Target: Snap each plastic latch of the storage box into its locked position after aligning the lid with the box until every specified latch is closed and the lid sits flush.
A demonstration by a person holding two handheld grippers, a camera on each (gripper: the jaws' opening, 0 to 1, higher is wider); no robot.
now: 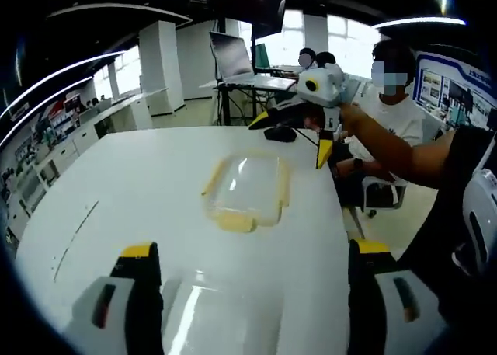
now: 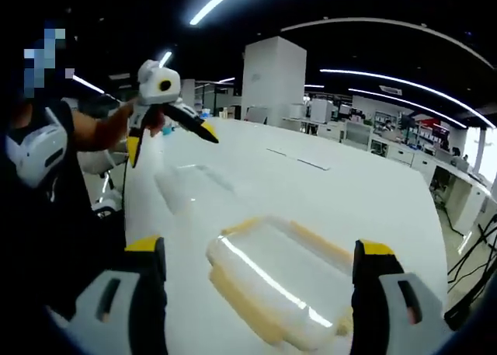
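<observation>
A clear plastic storage piece with pale yellow latches (image 1: pixel 245 192) lies flat on the white table (image 1: pixel 132 184), a little ahead of my left gripper (image 1: pixel 254 250), whose jaws stand wide open and empty. A second clear piece (image 1: pixel 198 312) lies between those jaws, close to the camera. My right gripper (image 1: pixel 291 137) hovers open above the table's far side. In the right gripper view the latched piece (image 2: pixel 279 285) lies just below my open right gripper (image 2: pixel 261 245). The other clear piece (image 2: pixel 190 188) lies farther off, near the left gripper (image 2: pixel 171 141), which a hand holds open above the table.
A laptop (image 1: pixel 233 60) stands on a raised desk beyond the table. A seated person (image 1: pixel 396 106) is at the table's right side, by a chair (image 1: pixel 481 215). The table's edge (image 1: pixel 338 207) runs close to the latched piece. Desks and shelves (image 2: pixel 388 141) line the room.
</observation>
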